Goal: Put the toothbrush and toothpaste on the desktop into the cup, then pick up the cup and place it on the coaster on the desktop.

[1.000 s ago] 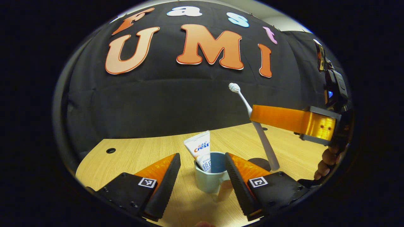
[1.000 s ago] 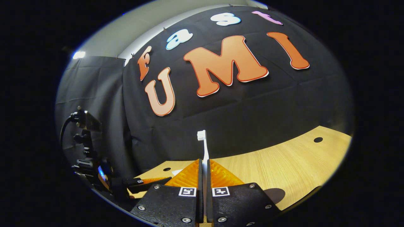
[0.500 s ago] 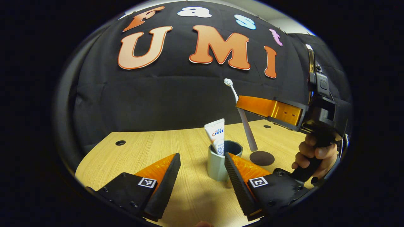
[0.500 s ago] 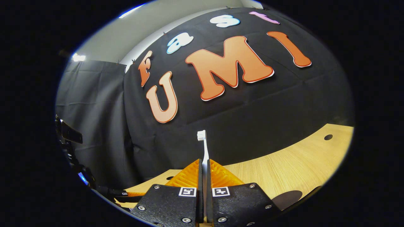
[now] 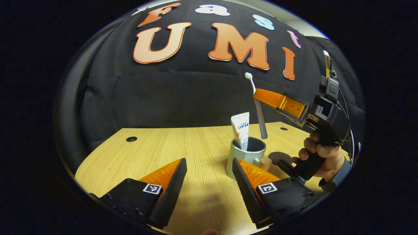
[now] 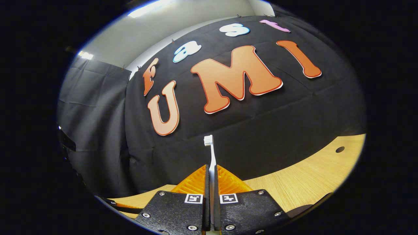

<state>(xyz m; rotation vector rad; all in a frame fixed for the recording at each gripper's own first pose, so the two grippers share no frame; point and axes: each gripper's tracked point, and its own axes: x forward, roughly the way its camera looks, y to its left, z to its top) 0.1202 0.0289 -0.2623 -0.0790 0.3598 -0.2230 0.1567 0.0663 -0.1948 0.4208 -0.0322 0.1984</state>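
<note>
White toothbrush (image 5: 258, 107) clamped in right gripper (image 5: 258, 95), hanging above cup (image 5: 245, 156); lower straight beside toothpaste (image 5: 241, 129). Left gripper (image 5: 209, 178) open.

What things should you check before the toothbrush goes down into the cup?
1. Toothbrush gripped firmly: ok, the right gripper is shut on its handle, bristles up.
2. Handle end above the cup opening: ok, in the left gripper view it hangs just over the rim, though depth is hard to judge.
3. Room left in the cup: ok, the toothpaste leans at one side and open space shows beside it.
4. Cup upright on the desktop: ok.
5. Left gripper out of the way: ok, open and short of the cup.
6. Coaster free: cannot tell, partly hidden.
</note>
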